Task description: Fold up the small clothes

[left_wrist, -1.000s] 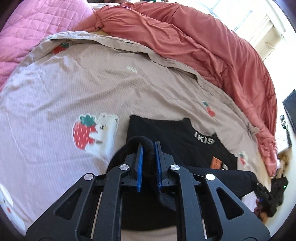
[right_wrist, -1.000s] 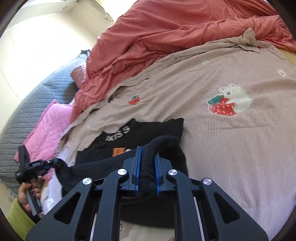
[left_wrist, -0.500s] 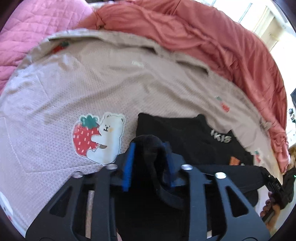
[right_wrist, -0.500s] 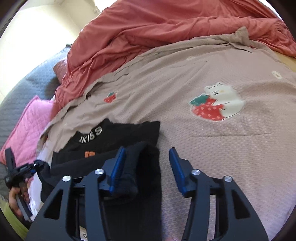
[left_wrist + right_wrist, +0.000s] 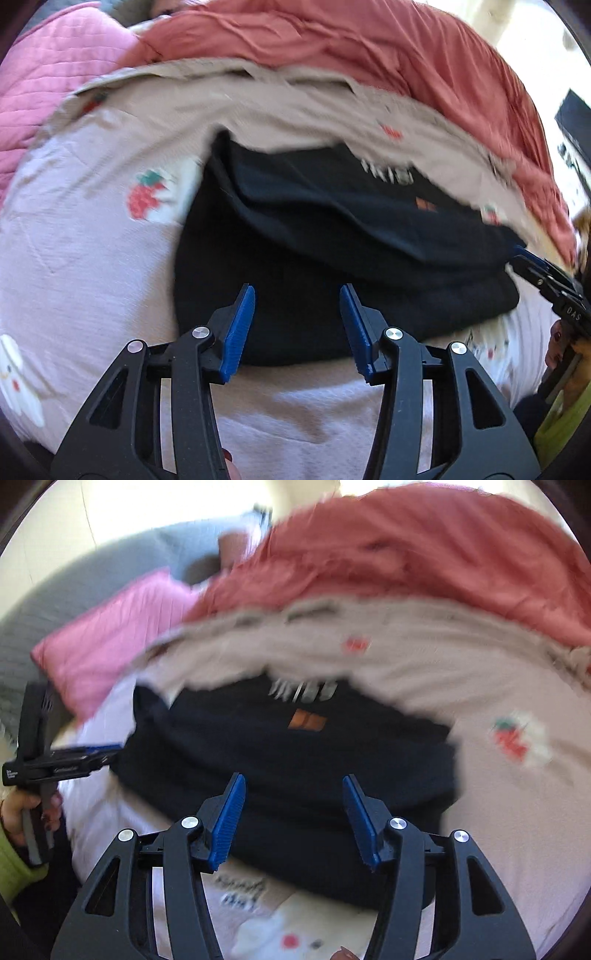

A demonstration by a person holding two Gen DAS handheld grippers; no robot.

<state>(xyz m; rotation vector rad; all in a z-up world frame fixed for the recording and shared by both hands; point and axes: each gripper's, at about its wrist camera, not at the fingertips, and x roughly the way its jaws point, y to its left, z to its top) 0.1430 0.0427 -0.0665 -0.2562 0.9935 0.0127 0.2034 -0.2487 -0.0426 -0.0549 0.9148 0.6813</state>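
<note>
left gripper point(image 5: 297, 291): jaws apart, just been opening, nothing between the blue pads, poised over the near fold of the garment
right gripper point(image 5: 293, 781): jaws apart too, just been opening, empty, above the same fold
black garment point(image 5: 314, 258): small black top lying folded on the bed, near half doubled over the far half; blurred white lettering at the neck edge, small orange tag below it
bedsheet point(image 5: 92, 258): pale pinkish beige, printed with strawberries and white bears, under the garment
red duvet point(image 5: 369, 48): bunched along the far side
pink quilted pillow point(image 5: 122, 635): beside the duvet
grey quilted headboard point(image 5: 74, 590): behind the pillow
</note>
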